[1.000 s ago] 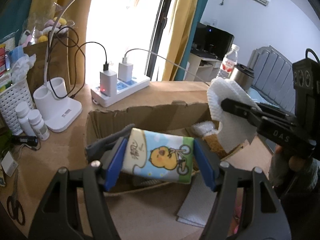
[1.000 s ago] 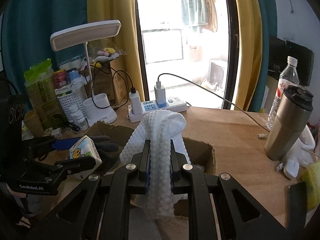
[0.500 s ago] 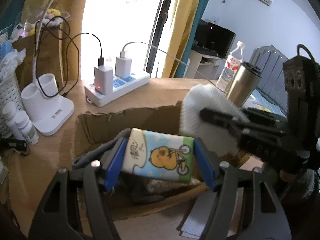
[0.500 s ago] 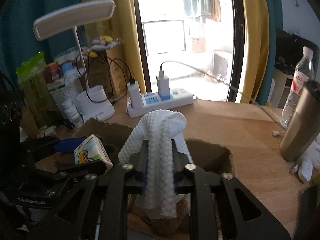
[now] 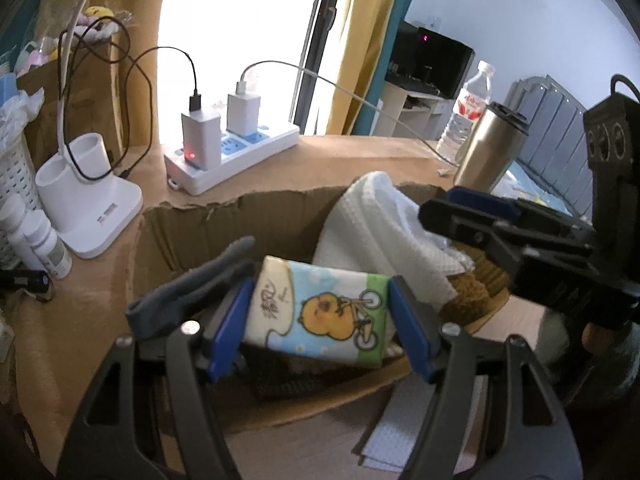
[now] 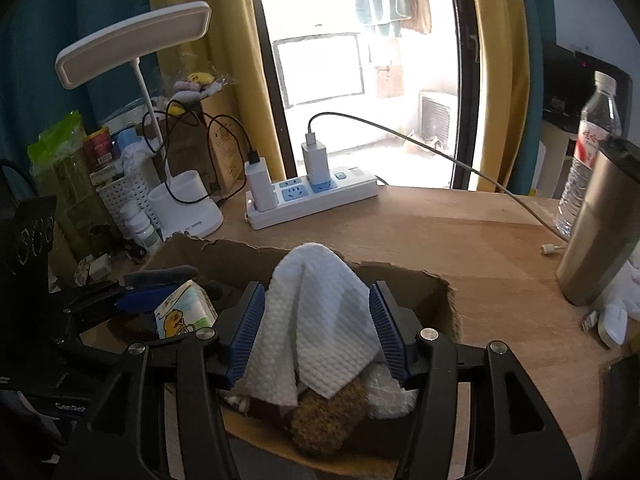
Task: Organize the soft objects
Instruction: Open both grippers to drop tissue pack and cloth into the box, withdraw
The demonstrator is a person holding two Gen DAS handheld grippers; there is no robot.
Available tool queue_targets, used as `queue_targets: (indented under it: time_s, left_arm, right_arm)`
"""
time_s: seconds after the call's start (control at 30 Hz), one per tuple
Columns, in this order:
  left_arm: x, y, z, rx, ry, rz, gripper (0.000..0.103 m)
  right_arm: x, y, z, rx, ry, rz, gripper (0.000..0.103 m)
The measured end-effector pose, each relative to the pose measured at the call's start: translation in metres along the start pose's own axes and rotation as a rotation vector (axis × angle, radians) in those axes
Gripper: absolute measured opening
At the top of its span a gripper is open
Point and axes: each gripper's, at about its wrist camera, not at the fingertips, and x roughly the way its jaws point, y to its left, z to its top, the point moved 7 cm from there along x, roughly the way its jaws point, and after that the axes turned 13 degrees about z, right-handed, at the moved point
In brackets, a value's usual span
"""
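Note:
A torn cardboard box point(image 5: 224, 220) point(image 6: 400, 280) lies on the wooden desk. Just above its left half, my left gripper point(image 5: 320, 300) is shut on a tissue pack point(image 5: 332, 320) point(image 6: 182, 314) printed with a yellow duck, the blue pads pressing its two ends. My right gripper point(image 6: 316, 320) point(image 5: 440, 208) hangs over the box's right half with its jaws opening. Between them a white waffle cloth point(image 6: 316, 312) point(image 5: 380, 224) has spread out loose, draped over a brown plush point(image 6: 328, 420) in the box. A grey fabric piece point(image 5: 192, 280) lies at the box's left wall.
Behind the box stand a power strip point(image 6: 312, 196) with chargers and trailing cables, a white lamp base point(image 5: 88, 204) and small pill bottles point(image 5: 40, 240). To the right are a steel tumbler point(image 6: 596, 232) and a water bottle point(image 6: 592, 148). Grey sheets point(image 5: 400, 432) lie before the box.
The right jaws went from shut on the bunched white cloth to apart, and the cloth has spread and sunk into the box. Both grippers came lower over the box.

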Motion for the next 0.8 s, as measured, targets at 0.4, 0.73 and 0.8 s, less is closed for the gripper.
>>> queue_targets:
  time_s: [0.4, 0.73, 0.8]
  left_arm:
    - [-0.027, -0.002, -0.006, 0.003, -0.032, 0.014, 0.075]
    - [-0.053, -0.004, -0.016, -0.007, -0.059, 0.016, 0.075]
    - [-0.058, -0.003, -0.017, -0.010, -0.064, 0.018, 0.075]
  right_arm:
    - [-0.034, 0.001, -0.009, 0.013, -0.035, -0.035, 0.058]
    - [-0.057, 0.013, -0.018, 0.002, -0.056, -0.044, 0.058]
    - [-0.062, 0.016, -0.021, -0.001, -0.059, -0.044, 0.058]
